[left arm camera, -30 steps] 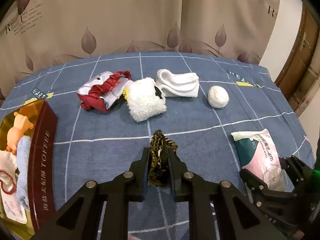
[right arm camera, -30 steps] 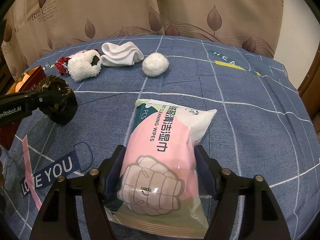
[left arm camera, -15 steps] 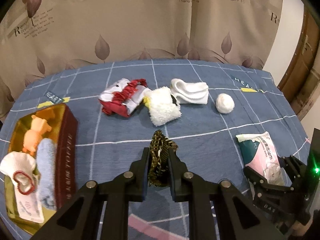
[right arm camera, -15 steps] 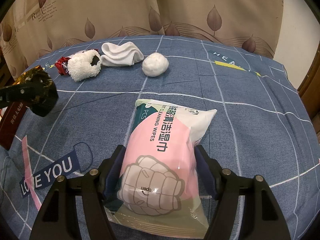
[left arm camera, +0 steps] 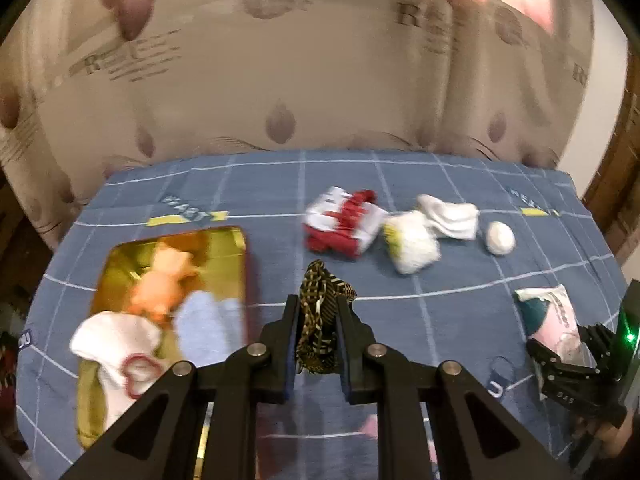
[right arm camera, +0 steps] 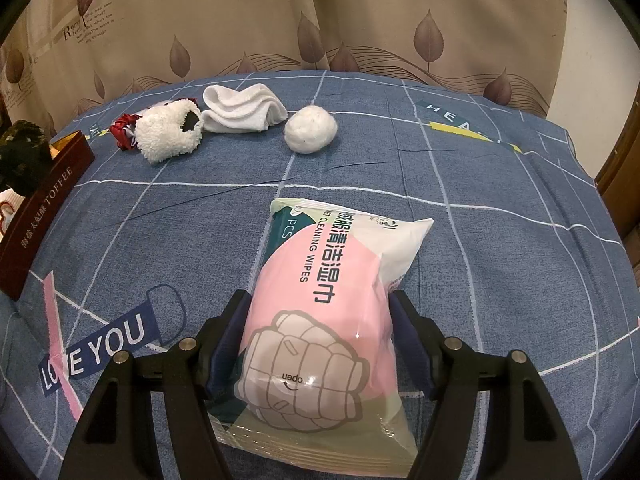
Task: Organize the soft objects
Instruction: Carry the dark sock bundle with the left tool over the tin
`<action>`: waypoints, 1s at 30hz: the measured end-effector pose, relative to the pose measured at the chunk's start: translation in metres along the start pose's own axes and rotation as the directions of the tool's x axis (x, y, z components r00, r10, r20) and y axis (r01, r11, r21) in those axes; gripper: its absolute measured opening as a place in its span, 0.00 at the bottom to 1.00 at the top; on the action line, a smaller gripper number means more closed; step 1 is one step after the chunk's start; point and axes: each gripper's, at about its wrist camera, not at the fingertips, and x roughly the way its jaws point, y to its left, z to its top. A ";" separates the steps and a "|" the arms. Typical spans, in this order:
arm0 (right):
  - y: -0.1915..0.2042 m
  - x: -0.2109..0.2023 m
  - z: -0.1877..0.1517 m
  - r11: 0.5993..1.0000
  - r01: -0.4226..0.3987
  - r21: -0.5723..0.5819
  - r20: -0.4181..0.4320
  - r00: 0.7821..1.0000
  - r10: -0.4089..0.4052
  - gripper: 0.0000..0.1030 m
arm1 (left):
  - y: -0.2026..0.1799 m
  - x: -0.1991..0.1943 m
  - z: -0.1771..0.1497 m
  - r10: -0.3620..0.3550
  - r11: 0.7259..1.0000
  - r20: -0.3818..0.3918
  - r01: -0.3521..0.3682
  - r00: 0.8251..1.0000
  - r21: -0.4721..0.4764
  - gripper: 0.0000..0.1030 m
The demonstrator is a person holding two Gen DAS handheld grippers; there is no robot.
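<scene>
Brown-patterned scrunchie (left arm camera: 320,316) clenched in my left gripper (left arm camera: 318,344), airborne right of toffee tin (left arm camera: 244,276). Carry left, release over tin. My right gripper (right arm camera: 318,344) clamps wipes pack (right arm camera: 324,308), near right.

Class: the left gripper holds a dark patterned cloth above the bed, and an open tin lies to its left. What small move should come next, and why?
Probably carry the left gripper a little further left until the patterned cloth hangs over the open tin. The cloth is clamped and off the bed, but the tin, already holding a pink toy and folded cloths, lies left of it.
</scene>
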 end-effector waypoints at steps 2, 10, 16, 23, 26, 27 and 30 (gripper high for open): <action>0.000 0.000 0.000 1.000 -0.001 0.001 0.000 1.000 0.001 0.66 | 0.016 -0.003 0.000 0.020 0.999 0.000 -0.020 1.000 -0.026 0.16; 0.000 0.000 0.000 1.000 0.000 0.001 0.001 1.000 0.000 0.66 | 0.071 -0.002 -0.007 0.097 0.990 -0.028 -0.099 0.995 -0.101 0.16; 0.000 0.000 0.000 1.000 0.001 0.000 0.001 1.000 -0.001 0.66 | 0.101 0.005 -0.013 0.124 0.981 -0.062 -0.132 0.990 -0.144 0.16; 0.000 0.000 0.000 1.000 0.001 0.000 0.001 1.000 -0.001 0.66 | 0.112 0.019 -0.019 0.143 0.977 -0.098 -0.156 0.985 -0.143 0.16; 0.001 0.000 0.000 1.000 0.000 0.000 0.001 1.000 0.000 0.66 | 0.115 0.025 -0.022 0.151 0.975 -0.114 -0.167 0.982 -0.147 0.16; 0.001 0.000 0.000 1.000 0.000 0.001 0.001 1.000 0.000 0.66 | 0.116 0.027 -0.023 0.154 0.974 -0.119 -0.171 0.981 -0.147 0.16; 0.001 0.000 0.000 1.000 0.000 0.001 0.002 1.000 0.000 0.66 | 0.117 0.033 -0.025 0.150 0.974 -0.140 -0.171 0.979 -0.151 0.19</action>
